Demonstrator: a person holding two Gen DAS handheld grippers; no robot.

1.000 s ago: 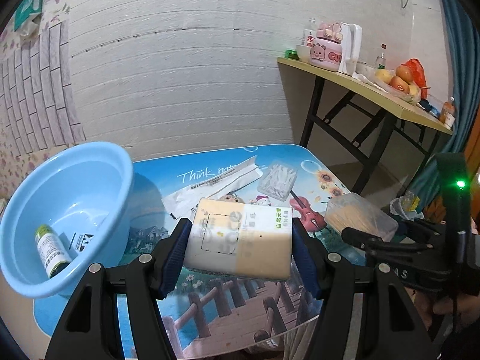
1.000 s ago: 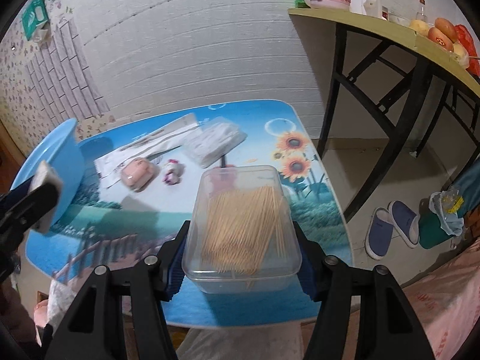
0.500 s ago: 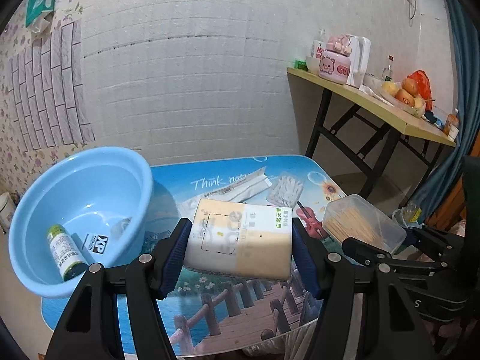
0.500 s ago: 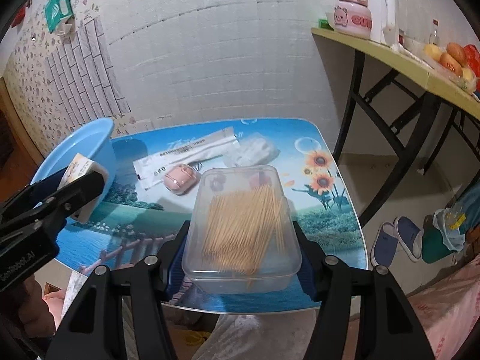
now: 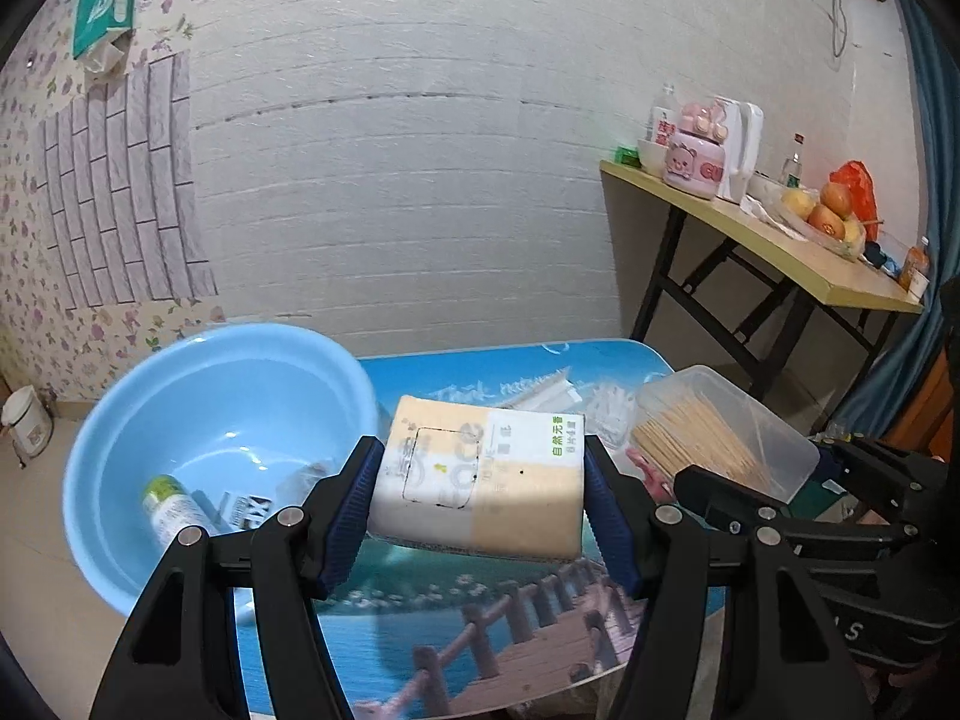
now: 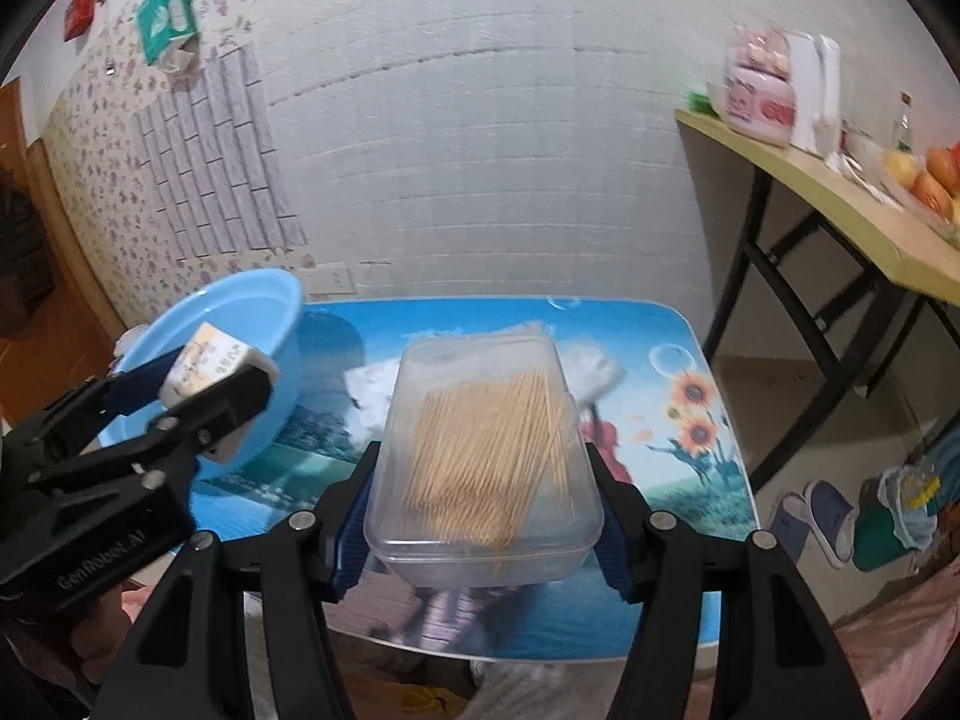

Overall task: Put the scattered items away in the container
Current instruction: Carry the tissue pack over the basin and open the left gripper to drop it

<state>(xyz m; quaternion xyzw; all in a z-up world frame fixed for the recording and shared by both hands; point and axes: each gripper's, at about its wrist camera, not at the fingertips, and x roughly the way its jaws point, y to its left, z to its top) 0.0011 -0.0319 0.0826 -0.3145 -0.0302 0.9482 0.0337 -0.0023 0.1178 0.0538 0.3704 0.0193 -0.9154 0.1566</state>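
My left gripper (image 5: 480, 498) is shut on a cream and white tissue pack (image 5: 480, 480) and holds it above the picture-printed table (image 5: 480, 618), just right of the light blue basin (image 5: 120, 420). The basin holds a small green-capped bottle (image 5: 171, 510) and a dark packet (image 5: 246, 510). My right gripper (image 6: 483, 498) is shut on a clear plastic toothpick box (image 6: 489, 450), held above the table's front. The right wrist view shows the basin (image 6: 240, 312) at the left with the tissue pack (image 6: 210, 360) in front of it. The toothpick box (image 5: 720, 438) shows at the right of the left wrist view.
A long white packet (image 5: 540, 396) and a clear bag of cotton swabs (image 5: 612, 408) lie at the table's back. A wooden side table (image 5: 780, 252) with a pink appliance and fruit stands at the right. Slippers (image 6: 822, 516) lie on the floor.
Both grippers have risen and drawn back from the table with their loads. The left gripper has shifted towards the basin, which now lies closer on its left.
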